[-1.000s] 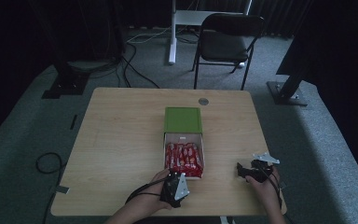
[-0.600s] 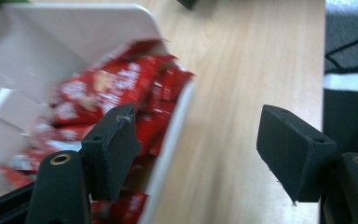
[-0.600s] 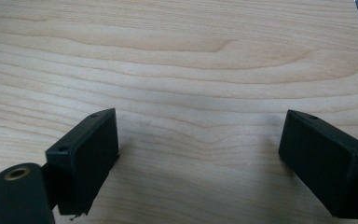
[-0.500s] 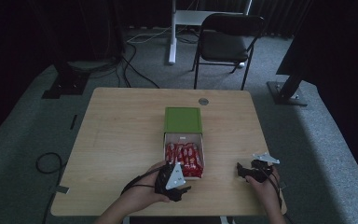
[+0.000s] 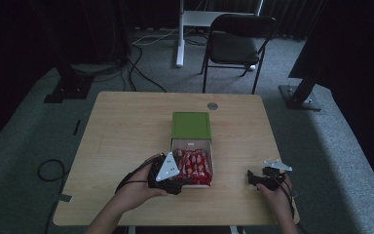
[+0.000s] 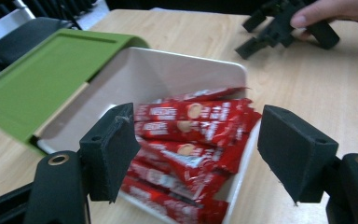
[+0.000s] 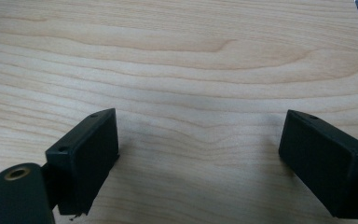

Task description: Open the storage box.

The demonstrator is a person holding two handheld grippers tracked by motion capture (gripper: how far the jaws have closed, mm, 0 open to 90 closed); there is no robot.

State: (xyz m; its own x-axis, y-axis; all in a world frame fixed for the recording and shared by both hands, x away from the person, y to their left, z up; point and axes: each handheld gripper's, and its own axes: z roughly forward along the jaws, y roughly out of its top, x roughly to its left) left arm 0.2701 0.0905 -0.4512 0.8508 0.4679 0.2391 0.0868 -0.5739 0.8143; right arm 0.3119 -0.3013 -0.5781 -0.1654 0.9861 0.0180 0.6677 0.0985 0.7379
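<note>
Bare tabletop runs wide to the left of the left gripper and around the right gripper, whose parted jaws hold nothing; the left gripper's jaws, likewise apart and empty, hang just above the near end of the white box, over its red Nescafé sachets; beyond lies the green lid, then a dark chair on grey carpet.

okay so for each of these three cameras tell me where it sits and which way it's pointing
High view: above the person's side, looking forward and down on the wooden table; both forearms show.
Left gripper view: on the left gripper, aimed over the white box of red sachets; own jaws open.
Right gripper view: on the right gripper, facing bare tabletop; jaws open.
Shared: high and left gripper views both show the box.
</note>
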